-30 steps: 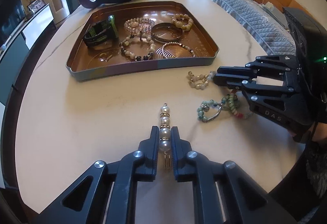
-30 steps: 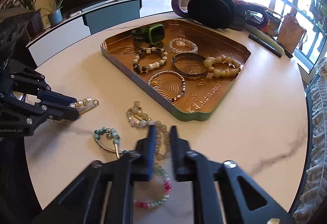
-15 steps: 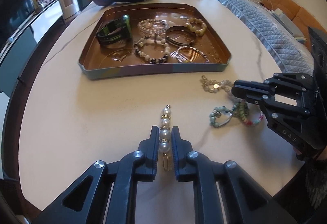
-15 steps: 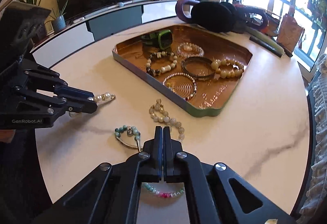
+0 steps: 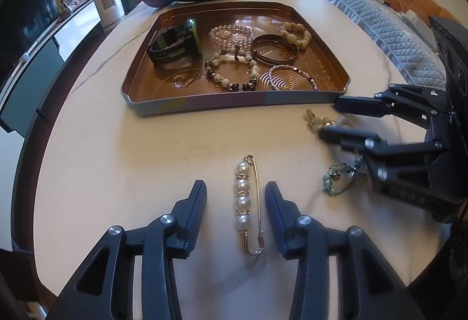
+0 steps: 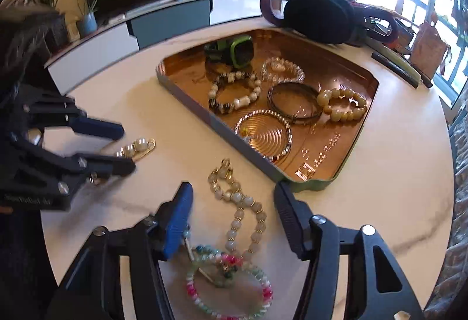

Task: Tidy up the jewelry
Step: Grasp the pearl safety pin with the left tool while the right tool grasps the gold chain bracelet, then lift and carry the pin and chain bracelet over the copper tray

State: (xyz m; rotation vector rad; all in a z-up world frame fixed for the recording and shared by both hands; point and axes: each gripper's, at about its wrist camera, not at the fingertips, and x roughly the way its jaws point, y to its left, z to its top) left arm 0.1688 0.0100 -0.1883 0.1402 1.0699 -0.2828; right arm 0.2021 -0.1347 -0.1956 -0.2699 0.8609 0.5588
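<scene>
Your left gripper (image 5: 235, 200) is released; the gold safety-pin brooch with four pearls (image 5: 247, 203) lies flat on the white marble table (image 5: 117, 159) between its fingers. Your right gripper (image 6: 234, 209) is spread wide over the pale beaded bracelet (image 6: 242, 209), near the copper metal tray (image 6: 336, 150).

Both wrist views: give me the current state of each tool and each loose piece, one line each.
Left tool: open, empty.
Right tool: open, empty.
Pearl pin: flat on the table between the left tool's fingers.
Pale bead chain: on the table, outside the tray.
Pink-green bracelet: on the table.
</scene>
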